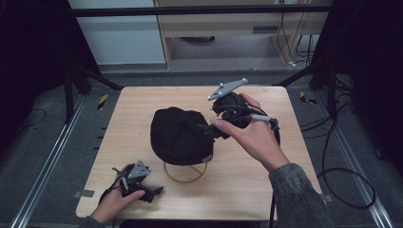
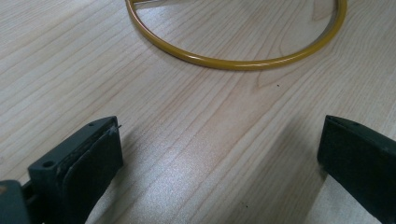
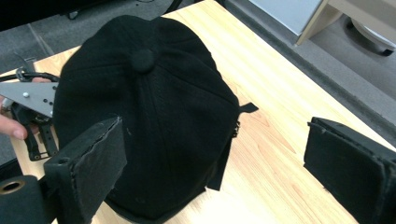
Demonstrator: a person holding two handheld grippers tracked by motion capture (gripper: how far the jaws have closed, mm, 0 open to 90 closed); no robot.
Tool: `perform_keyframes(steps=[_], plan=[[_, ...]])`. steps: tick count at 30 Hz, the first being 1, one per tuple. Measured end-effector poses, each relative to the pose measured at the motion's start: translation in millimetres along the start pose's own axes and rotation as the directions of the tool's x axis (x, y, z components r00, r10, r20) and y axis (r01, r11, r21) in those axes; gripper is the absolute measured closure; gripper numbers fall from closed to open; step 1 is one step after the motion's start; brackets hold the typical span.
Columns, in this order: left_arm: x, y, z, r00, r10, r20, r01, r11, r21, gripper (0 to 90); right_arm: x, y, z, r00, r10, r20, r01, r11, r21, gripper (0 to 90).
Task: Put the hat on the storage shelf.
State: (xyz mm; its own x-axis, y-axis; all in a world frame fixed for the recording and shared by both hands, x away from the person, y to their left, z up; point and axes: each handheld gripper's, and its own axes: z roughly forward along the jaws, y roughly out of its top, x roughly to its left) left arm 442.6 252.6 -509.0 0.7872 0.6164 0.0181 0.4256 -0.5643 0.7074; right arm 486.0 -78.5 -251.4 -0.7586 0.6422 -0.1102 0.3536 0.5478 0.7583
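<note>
Both tongs spread, empty; right gripper view: black cap top button; left gripper view: yellow ring on table.

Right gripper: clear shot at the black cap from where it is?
Probably yes. The right gripper hangs beside the black cap with its jaws wide open and nothing between them and the cap's strap side. The left gripper sits off near the table's front edge, short of the yellow ring.
</note>
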Motion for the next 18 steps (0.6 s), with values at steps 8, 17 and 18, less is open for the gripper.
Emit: perform_keyframes(steps=[8, 17, 18], plan=[[0.0, 0.0, 0.0, 1.0000, 0.000, 0.000, 0.000, 1.0000, 0.000, 0.0, -8.5, -12.8, -9.4, 0.9991, 0.025, 0.035, -0.025, 0.9997, -0.003, 6.8], [-0.1, 0.0, 0.0, 1.0000, -0.001, 0.000, 0.001, 1.0000, 0.000, 0.0, -16.2, -26.1, -20.1, 0.9970, 0.041, 0.066, -0.040, 0.9990, -0.017, 7.5], [-0.1, 0.0, 0.0, 1.0000, 0.000, 0.000, 0.000, 1.0000, 0.000, 0.0, -17.5, -27.6, -21.4, 0.9965, 0.045, 0.070, -0.044, 0.9989, -0.017, 7.5]])
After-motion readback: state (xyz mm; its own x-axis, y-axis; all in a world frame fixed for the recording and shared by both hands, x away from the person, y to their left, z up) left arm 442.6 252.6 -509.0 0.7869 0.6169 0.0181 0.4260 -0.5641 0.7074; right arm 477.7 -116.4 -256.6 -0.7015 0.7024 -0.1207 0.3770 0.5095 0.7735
